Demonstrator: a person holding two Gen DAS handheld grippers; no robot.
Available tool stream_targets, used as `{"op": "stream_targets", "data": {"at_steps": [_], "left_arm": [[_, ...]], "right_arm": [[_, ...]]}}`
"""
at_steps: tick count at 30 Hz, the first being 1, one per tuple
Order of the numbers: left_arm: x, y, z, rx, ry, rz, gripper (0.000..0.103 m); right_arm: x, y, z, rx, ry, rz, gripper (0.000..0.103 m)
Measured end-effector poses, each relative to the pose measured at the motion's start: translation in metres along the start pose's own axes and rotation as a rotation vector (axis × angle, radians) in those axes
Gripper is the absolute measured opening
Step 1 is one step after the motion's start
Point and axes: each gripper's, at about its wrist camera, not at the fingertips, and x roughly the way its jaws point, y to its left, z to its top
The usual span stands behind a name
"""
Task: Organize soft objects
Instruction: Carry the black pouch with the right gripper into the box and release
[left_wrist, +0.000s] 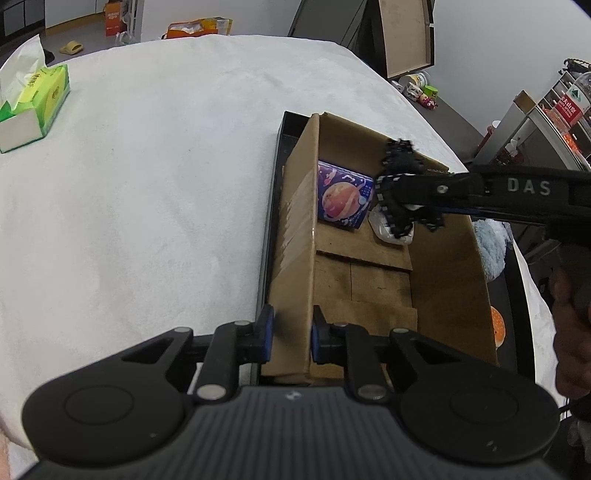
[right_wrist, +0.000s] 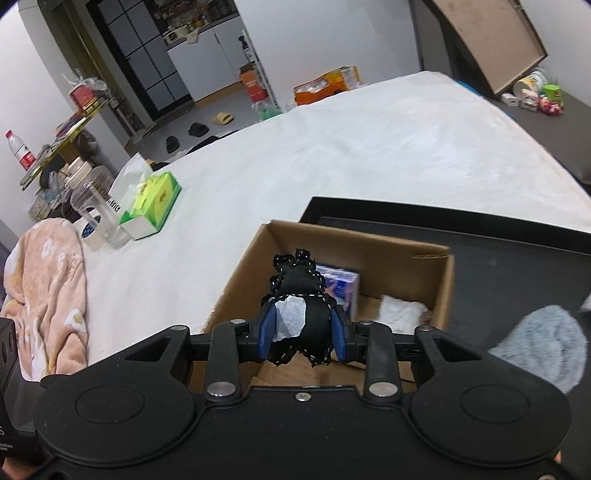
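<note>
Your left gripper (left_wrist: 291, 334) was pinching the near left wall of the cardboard box (left_wrist: 295, 236), one blue pad outside and one inside, jaws closed tight on the cardboard. The box sat in a black tray (right_wrist: 480, 236) on the white cloth-covered table (left_wrist: 147, 184).

Your right gripper (right_wrist: 302, 328) had its jaws clamped on a black fabric item w/ white dashed stitching (right_wrist: 299, 284) and a white label patch. You held it over the open box, above the far end; in the left wrist view the same item (left_wrist: 400, 177) hung at the tip of the right gripper, just beside a purple planet-print pack (left_wrist: 343, 199) standing on the box floor. A white crumpled bag or wipe (right_wrist: 402, 310) lay next to that pack, inside the box too.

A pale blue fluffy item (right_wrist: 543, 347) lay on the tray, right of the box. Green tissue box (left_wrist: 35, 107) sat well apart on the table's left.
</note>
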Motion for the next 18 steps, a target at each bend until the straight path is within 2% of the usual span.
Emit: {"op": "stream_targets", "data": {"at_steps": [8, 11, 18], "left_arm": [[0.001, 0.006, -0.004, 0.005, -0.001, -0.017, 0.018], [0.001, 0.007, -0.006, 0.004, -0.002, -0.023, 0.018], [0.002, 0.011, -0.007, 0.0, -0.001, -0.035, 0.019]], "right_arm": [[0.017, 0.007, -0.004, 0.018, 0.028, 0.03, 0.032], [0.025, 0.008, -0.006, 0.032, 0.042, 0.037, 0.037], [0.037, 0.001, -0.014, 0.061, 0.093, 0.035, 0.037]]}}
